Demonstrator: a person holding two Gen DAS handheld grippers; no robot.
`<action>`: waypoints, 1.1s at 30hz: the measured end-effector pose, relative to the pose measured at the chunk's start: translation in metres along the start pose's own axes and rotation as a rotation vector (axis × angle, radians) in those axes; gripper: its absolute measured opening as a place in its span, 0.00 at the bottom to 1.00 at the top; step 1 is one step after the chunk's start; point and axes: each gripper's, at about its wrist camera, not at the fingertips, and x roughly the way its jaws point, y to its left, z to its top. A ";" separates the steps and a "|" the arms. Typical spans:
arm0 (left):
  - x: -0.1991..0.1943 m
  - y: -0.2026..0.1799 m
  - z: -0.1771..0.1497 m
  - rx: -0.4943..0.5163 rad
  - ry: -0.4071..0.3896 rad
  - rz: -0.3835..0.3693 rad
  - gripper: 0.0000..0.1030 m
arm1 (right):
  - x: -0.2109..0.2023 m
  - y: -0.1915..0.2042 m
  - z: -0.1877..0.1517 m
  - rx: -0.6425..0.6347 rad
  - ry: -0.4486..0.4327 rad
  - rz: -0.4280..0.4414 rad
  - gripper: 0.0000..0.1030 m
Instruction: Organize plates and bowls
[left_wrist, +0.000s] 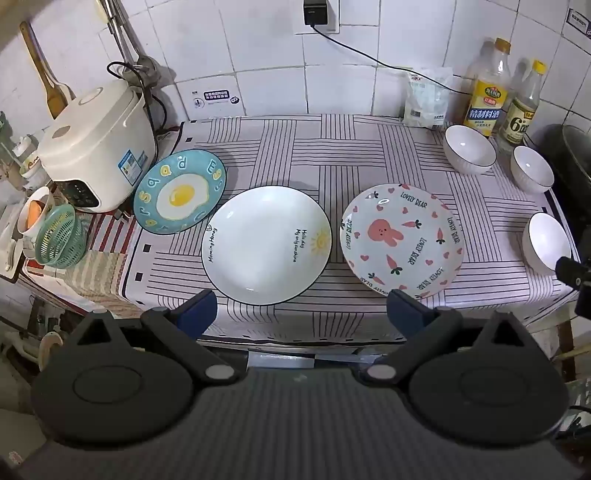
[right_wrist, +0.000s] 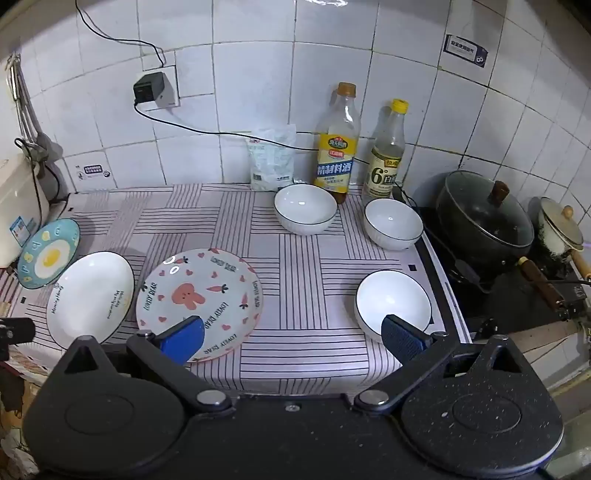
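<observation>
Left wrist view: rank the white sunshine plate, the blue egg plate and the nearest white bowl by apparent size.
1. white sunshine plate
2. blue egg plate, though it sits farther back and tilted
3. nearest white bowl, clearly smallest

The desk (left_wrist: 332, 155) has a white cloth with dark stripes on it. Three plates lie in a row on the near side: a blue egg plate (left_wrist: 180, 192) on the left, leaning on a white rice cooker (left_wrist: 98, 147), a plain white plate (left_wrist: 266, 244) in the middle, and a pink bunny plate (left_wrist: 402, 239) to its right. Three white bowls sit on the right, one near (right_wrist: 393, 309) and two far (right_wrist: 305, 208) (right_wrist: 393, 229), with two bottles (right_wrist: 336, 147) (right_wrist: 386, 155) and a white bag (right_wrist: 271, 160) by the wall.
</observation>
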 end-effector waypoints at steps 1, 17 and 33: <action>0.000 -0.001 0.000 0.004 0.001 0.007 0.97 | 0.000 0.000 0.000 0.008 -0.001 0.008 1.00; 0.001 0.006 0.004 0.009 -0.003 0.006 0.96 | 0.006 0.003 0.001 0.012 0.020 -0.001 1.00; -0.002 -0.001 -0.001 0.019 -0.024 -0.004 0.96 | 0.006 0.010 -0.001 -0.005 0.024 0.014 1.00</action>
